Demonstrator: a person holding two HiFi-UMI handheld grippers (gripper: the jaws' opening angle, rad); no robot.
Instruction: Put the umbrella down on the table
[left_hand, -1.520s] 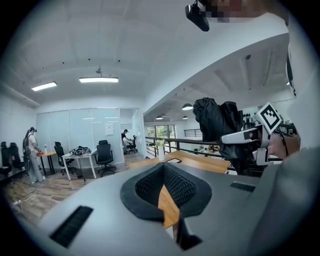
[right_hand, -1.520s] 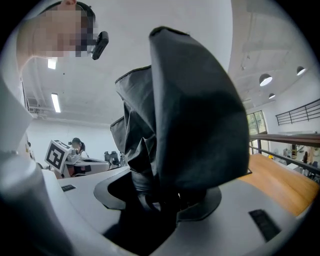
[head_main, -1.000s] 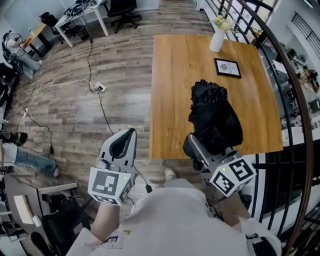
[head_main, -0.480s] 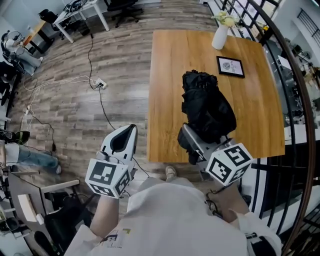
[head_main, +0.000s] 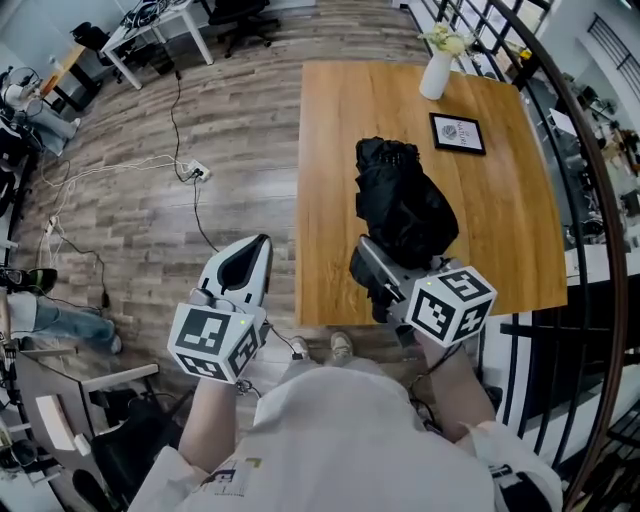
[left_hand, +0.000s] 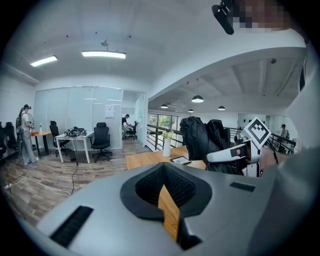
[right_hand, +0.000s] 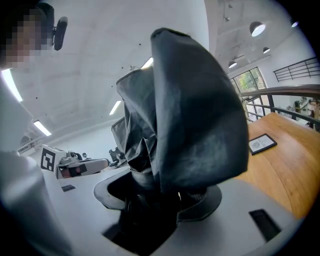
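A black folded umbrella (head_main: 400, 205) hangs over the near half of the wooden table (head_main: 500, 200). My right gripper (head_main: 385, 275) is shut on its lower end, just above the table's near edge. In the right gripper view the umbrella's cloth (right_hand: 190, 115) fills the jaws of that gripper (right_hand: 160, 200) and bulges upward. The left gripper view shows the umbrella (left_hand: 200, 137) held upright above the right gripper (left_hand: 235, 150). My left gripper (head_main: 245, 275) hovers over the floor, left of the table, shut on nothing (left_hand: 167, 200). Whether the umbrella touches the table cannot be told.
A white vase (head_main: 437, 70) with flowers and a small framed picture (head_main: 457, 133) stand at the table's far end. A black railing (head_main: 590, 200) runs along the right. Cables (head_main: 190, 170) lie on the wooden floor; desks and office chairs (head_main: 165, 30) stand further back.
My right gripper and the umbrella have shifted a little to the left and farther over the table. The left gripper has barely moved.
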